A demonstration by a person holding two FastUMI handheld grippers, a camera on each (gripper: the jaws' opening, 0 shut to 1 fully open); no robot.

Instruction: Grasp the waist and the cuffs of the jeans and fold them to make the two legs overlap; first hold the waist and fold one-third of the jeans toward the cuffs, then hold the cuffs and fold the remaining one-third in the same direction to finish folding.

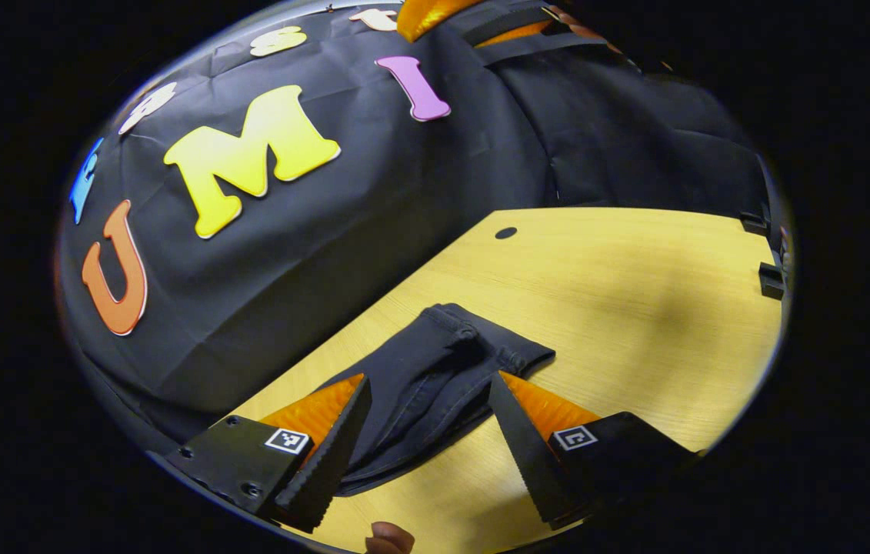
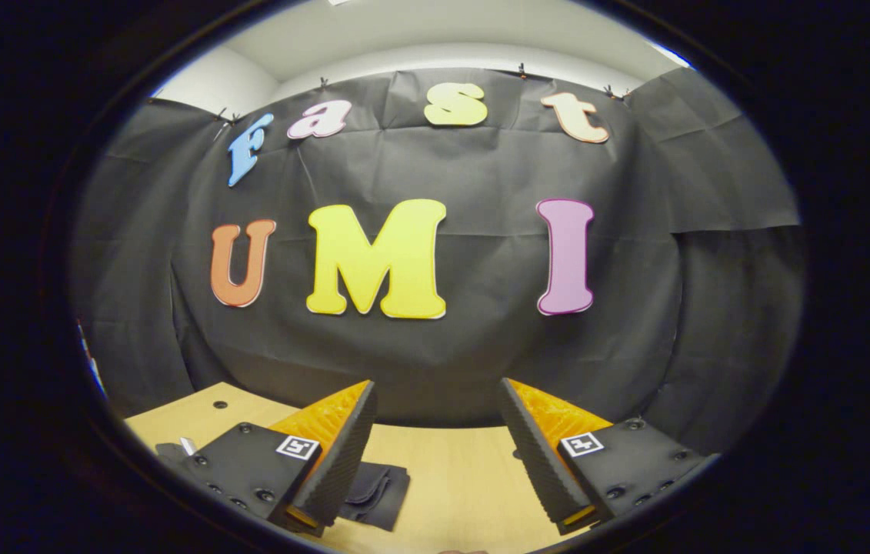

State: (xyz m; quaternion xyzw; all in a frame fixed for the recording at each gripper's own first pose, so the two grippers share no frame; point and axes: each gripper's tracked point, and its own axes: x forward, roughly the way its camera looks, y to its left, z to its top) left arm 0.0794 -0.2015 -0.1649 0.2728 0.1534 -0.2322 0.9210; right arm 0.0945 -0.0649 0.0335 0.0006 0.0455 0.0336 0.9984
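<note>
The jeans [image 1: 435, 377] lie on the table [image 1: 635, 308] at lower centre of the left gripper view, between the left gripper [image 1: 428, 431] fingers, with the cloth wall [image 1: 327, 254] behind at upper left.

Wall: we see black creased cloth [image 2: 481, 177] across the middle of the right gripper view | Above it: pale wall and ceiling [image 2: 435, 38] at top | Furniture: light wood table [image 1: 619, 308] at lower right of the left gripper view, a small dark hole [image 1: 505, 232] near its far edge | Light: soft shadows on the wood
</note>
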